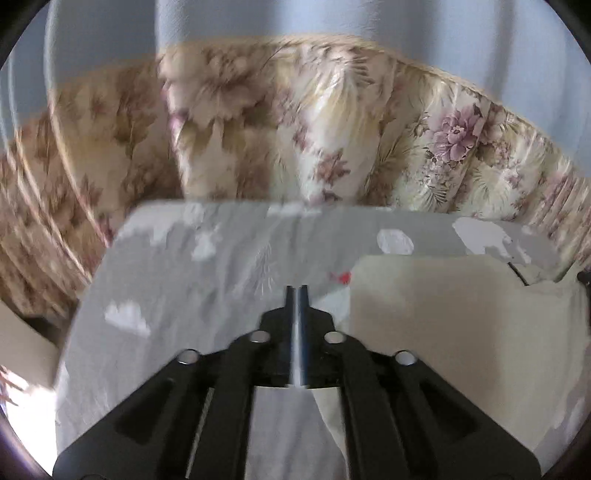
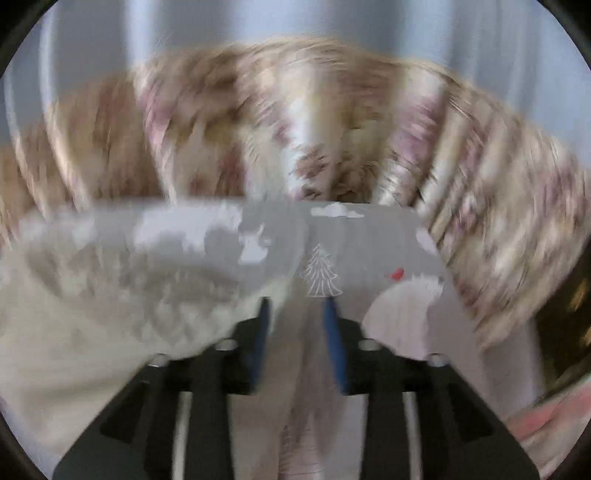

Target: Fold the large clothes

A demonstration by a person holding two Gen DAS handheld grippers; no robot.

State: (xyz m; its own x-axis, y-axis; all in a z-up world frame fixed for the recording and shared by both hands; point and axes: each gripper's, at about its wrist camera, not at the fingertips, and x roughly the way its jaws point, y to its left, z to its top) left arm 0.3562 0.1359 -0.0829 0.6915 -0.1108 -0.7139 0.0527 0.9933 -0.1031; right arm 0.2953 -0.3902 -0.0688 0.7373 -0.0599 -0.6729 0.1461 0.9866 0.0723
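Note:
A cream-coloured garment lies on a grey printed tablecloth, to the right of my left gripper. The left gripper is shut with nothing between its fingers and hovers over the cloth beside the garment's left edge. In the right wrist view the same garment lies at the left, blurred. My right gripper is open with blue pads, over the grey tablecloth just right of the garment's edge, and holds nothing.
A floral beige sofa stands right behind the table, also in the right wrist view. Pale curtains hang behind it. The table's far edge runs close to the sofa. A dark cable lies at the far right.

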